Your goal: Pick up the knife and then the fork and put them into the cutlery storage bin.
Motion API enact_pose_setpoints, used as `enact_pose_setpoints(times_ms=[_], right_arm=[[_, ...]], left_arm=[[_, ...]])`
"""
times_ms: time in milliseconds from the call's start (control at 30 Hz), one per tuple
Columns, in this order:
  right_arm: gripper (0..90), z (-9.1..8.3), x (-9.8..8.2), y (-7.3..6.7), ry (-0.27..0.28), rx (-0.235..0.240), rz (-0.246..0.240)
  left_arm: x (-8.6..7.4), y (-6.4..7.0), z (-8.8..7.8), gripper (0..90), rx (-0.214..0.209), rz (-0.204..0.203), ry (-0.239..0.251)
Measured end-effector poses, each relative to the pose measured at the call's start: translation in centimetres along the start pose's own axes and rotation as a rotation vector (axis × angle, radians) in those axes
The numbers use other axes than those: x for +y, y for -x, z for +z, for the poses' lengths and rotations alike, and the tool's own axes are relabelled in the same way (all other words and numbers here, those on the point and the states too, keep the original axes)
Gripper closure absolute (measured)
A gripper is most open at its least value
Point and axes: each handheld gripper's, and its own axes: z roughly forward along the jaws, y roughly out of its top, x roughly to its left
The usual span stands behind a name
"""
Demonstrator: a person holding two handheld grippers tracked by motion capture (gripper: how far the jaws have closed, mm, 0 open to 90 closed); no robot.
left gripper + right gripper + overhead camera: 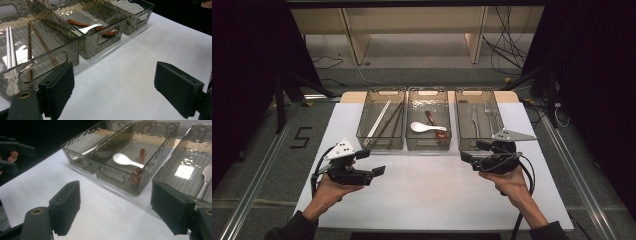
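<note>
Three smoky, ribbed plastic bins (428,102) stand on the smooth white counter (427,190). Both tools, left tool (371,162) and right tool (472,151) (flat black pads), are released and grasp nothing.

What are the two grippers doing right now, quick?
Left gripper: jaws open, holding nothing, over the white table.
Right gripper: jaws open wide, holding nothing, near the trays.

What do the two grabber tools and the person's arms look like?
Each gripper, left and right, is black with two blocky black jaws, a grey three-cornered plate dotted with small holes on top, and a black cable trailing behind. Up close, a brass-coloured ring sits at the base of a jaw. The person wears dark sleeves.
</note>
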Motion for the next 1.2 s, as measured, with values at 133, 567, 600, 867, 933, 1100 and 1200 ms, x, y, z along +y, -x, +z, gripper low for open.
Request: enact_pose_setpoints(times_ms=[133, 567, 600, 867, 933, 1100, 1200], right_arm=[[24.7, -0.4, -0.7, -0.4, 0.013, 0.004, -0.014], [24.3, -1.7, -3.3, -1.0, 0.037, -0.020, -0.037], [24.2, -1.8, -3.4, -1.0, 0.035, -0.024, -0.040], [22.2, -2.1, -4.3, -1.1, 0.036, -0.035, -0.045], [21.6, -2.3, -4.5, -1.1, 0.035, -0.041, -0.044], [21.4, -2.6, -4.7, -1.2, 0.036, -0.047, -0.040], [21.4, -2.7, -4.7, -1.1, 0.039, -0.051, -0.041]], left_arm=[[0.0, 0.0, 0.0, 15.9, -0.002, 0.001, -0.003], [0.0, 0.1, 0.0, 15.9, -0.005, 0.000, -0.004], [0.0, 0.1, 0.0, 15.9, -0.005, 0.000, -0.005], [-0.1, 0.1, -0.1, 15.9, -0.013, -0.005, -0.002], [-0.1, 0.1, -0.1, 15.9, -0.013, -0.005, 0.000], [-0.1, 0.1, -0.2, 15.9, -0.014, -0.006, 0.000], [-0.1, 0.1, -0.1, 15.9, -0.015, -0.005, 0.000]])
